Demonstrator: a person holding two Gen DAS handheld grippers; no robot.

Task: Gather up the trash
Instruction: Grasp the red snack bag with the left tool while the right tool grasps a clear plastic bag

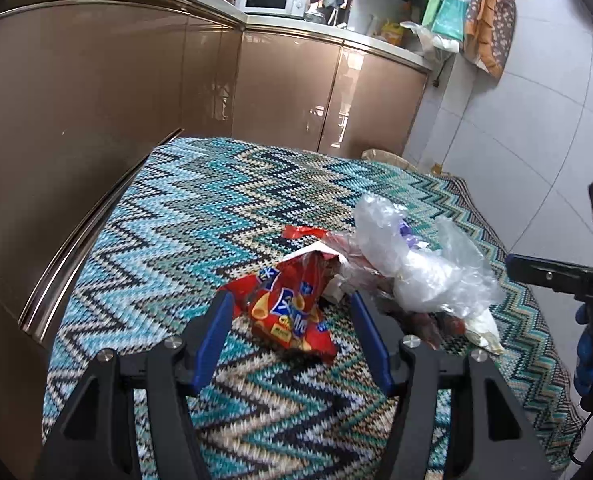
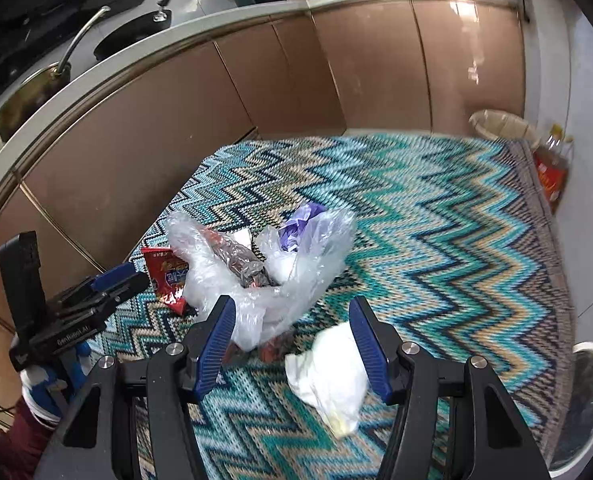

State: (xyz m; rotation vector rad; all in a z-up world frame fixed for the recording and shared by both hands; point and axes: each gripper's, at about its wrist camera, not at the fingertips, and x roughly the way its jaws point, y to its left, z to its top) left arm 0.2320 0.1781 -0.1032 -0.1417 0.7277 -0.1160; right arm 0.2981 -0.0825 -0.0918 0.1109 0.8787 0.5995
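A pile of trash lies on a zigzag-patterned rug (image 1: 200,208). A red snack bag (image 1: 286,312) lies between the open jaws of my left gripper (image 1: 290,304). Beside it sit a crumpled clear plastic bag (image 1: 420,256) and a white crumpled paper (image 1: 486,330). In the right wrist view my right gripper (image 2: 292,308) is open, with the clear plastic bag (image 2: 272,272) and the white paper (image 2: 328,372) between its jaws. The red snack bag (image 2: 166,276) lies at the left there, next to the left gripper (image 2: 108,284). The right gripper also shows at the right edge of the left wrist view (image 1: 514,266).
Brown glossy cabinets (image 1: 144,92) run along the rug's far and left sides. A beige bin (image 2: 500,124) and an oil bottle (image 2: 552,172) stand at the rug's far right corner. A white round container (image 2: 588,404) sits at the right edge. The floor (image 1: 528,120) is grey tile.
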